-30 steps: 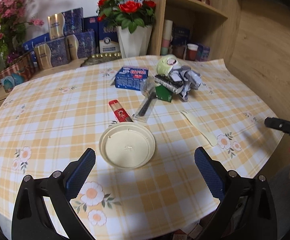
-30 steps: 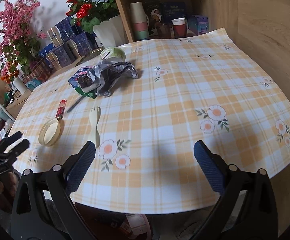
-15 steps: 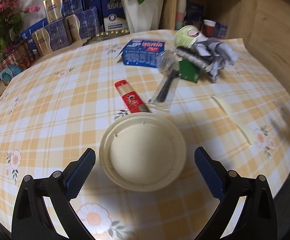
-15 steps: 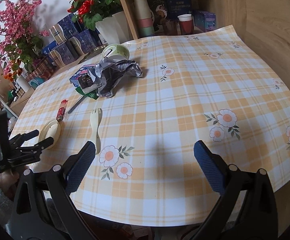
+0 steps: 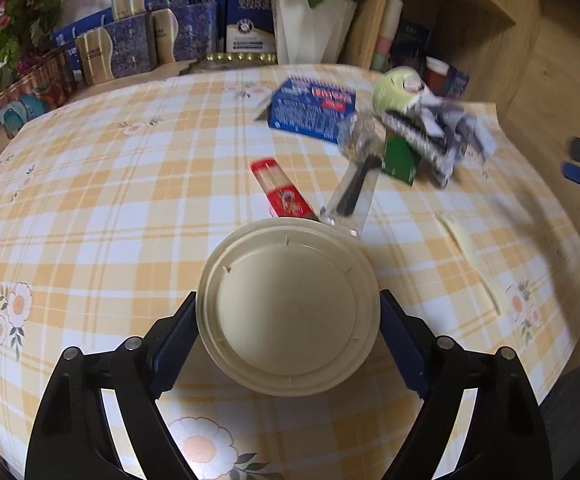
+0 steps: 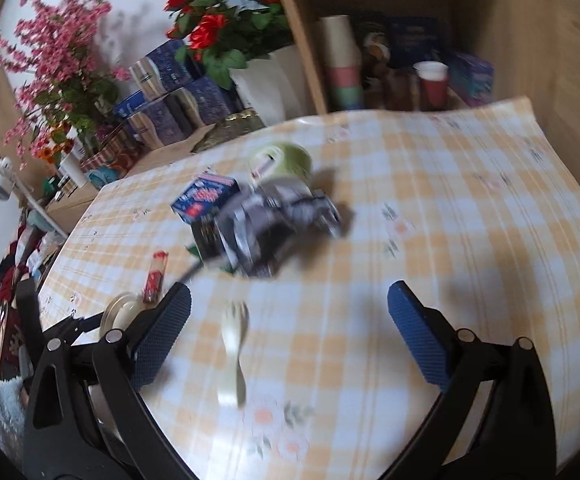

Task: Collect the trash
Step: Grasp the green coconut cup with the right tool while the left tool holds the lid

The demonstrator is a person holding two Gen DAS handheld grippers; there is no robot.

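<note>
Since the earlier frame I've brought the left gripper down and forward over the cream lid; it was ahead of the pads then, now it sits between them. Jaws are closing, blue pads right at the lid's rim on both sides. I can't tell whether they press yet.

The right gripper has swung in toward the trash pile. Its jaws are spread wide, with only the cream plastic spork lying on the cloth between them, untouched.

Lid sits near the worktop front edge. Touching its far rim: the red packet and a clear sleeve with a black utensil. Left of the lid is bare checked cloth, plenty of room.

Pile further back, blurred: blue carton, green cup, crumpled grey wrapper, green card, all bunched and touching.

Right of the pile the cloth is open up to the wooden wall. Back edge is tight: white vase, boxes, shelf unit. Right gripper's fingertip pads show at the right edge of the left view, over the worktop's right edge.
</note>
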